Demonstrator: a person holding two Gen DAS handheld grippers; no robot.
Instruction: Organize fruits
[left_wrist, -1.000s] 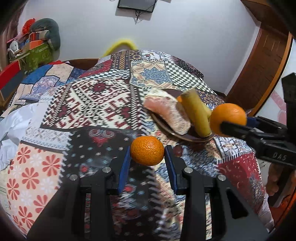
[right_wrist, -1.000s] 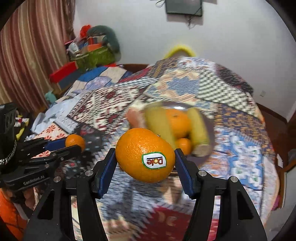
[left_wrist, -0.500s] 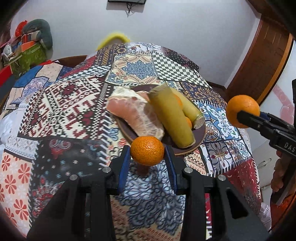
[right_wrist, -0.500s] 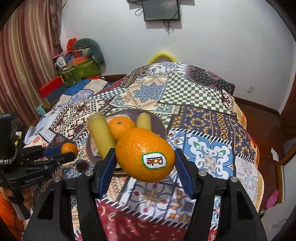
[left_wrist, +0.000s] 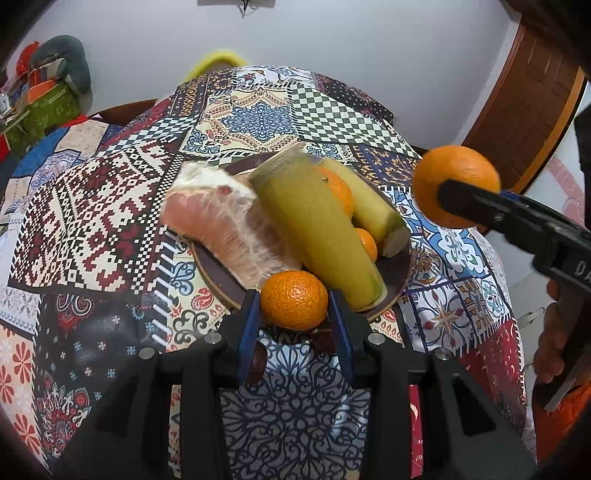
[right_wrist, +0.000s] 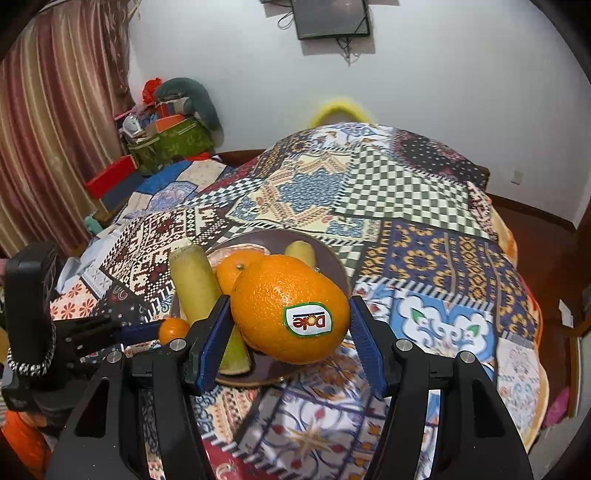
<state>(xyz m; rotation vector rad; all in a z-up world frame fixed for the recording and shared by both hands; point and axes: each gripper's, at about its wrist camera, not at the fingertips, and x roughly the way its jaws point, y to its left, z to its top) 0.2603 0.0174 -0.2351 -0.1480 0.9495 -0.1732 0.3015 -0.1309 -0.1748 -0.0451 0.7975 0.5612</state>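
Patchwork bedding is being worked over: a small tangerine (left_wrist: 294, 299), light and soft-skinned, is being clamped at its widest by the left gripper (left_wrist: 294, 325), near the plate (left_wrist: 400, 266); a firmer orange (right_wrist: 290, 314) is being pinched by the right gripper (right_wrist: 290, 343).

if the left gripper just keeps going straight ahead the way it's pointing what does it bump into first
Most likely the long yellow-green fruit lying on the brown plate, or the wrapped pink fruit beside it. The left gripper, shut on the small orange, sits at the plate's near rim; height above it is unclear.
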